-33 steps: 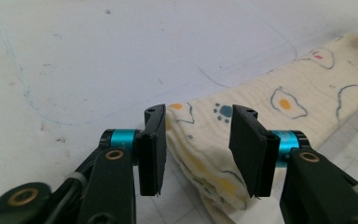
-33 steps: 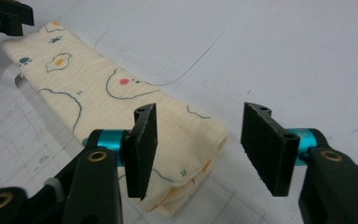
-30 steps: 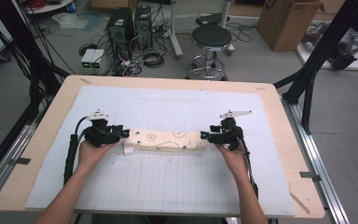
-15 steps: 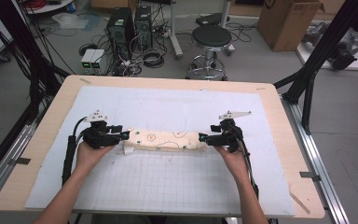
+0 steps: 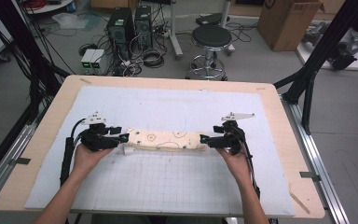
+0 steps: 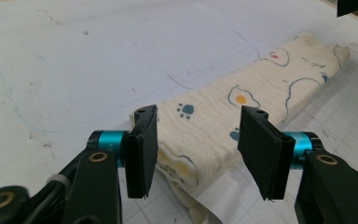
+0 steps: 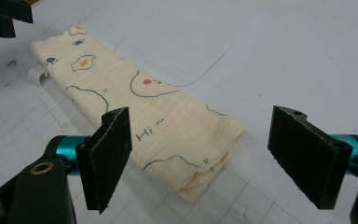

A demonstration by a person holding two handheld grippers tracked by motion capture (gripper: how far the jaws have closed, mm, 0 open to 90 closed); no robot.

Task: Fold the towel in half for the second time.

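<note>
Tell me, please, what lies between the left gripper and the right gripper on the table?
A folded cream cloth with printed paw and egg pictures lies lengthwise between the left gripper and the right gripper, as the high view shows. Both have just been opening.

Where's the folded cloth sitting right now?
In the high view the folded cloth lies flat on the white mat, left of centre, stretched between the left gripper and the right gripper, both with jaws open at its ends.
</note>
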